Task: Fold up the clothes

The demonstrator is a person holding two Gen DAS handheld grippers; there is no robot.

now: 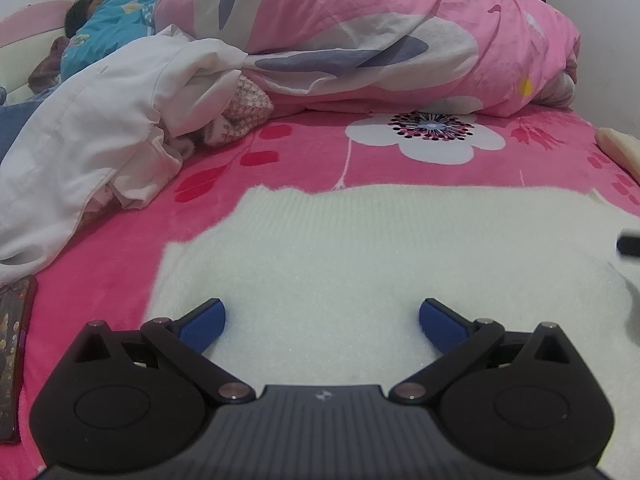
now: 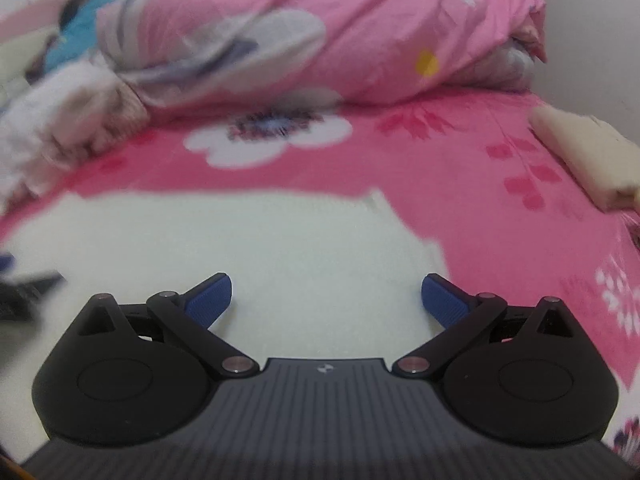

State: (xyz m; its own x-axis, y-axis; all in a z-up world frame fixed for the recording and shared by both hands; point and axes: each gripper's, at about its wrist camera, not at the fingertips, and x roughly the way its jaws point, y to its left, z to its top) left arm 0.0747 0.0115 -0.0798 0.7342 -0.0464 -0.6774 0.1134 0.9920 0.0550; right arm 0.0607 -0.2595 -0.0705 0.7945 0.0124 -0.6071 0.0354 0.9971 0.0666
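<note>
Folding is judged to be at an early stage: a white knit sweater (image 1: 360,248) is spread flat on a bed covered by a pink floral blanket (image 1: 304,148), and no finished fold can be made out in it from either view. The sweater's ribbed band is seen along its far edge, and its left side is stepped, though whether that step is a tucked sleeve cannot be told. A loose heap of white clothes (image 1: 100,128) is piled to the left on the bed, apparently waiting to be done, while one cream folded item (image 2: 580,152) is laid near the bed's right edge, so part of the work may be counted as done. A rolled pink duvet (image 1: 380,32) is bunched along the far side of the bed. The left tool (image 1: 322,318) is held low over the near part of the sweater, its blue fingers spread wide and gripping nothing. The right tool (image 2: 326,296) is likewise held wide apart and empty over the sweater's near right portion; that view is blurred. Whether either tool is touching the knit cannot be told.
</note>
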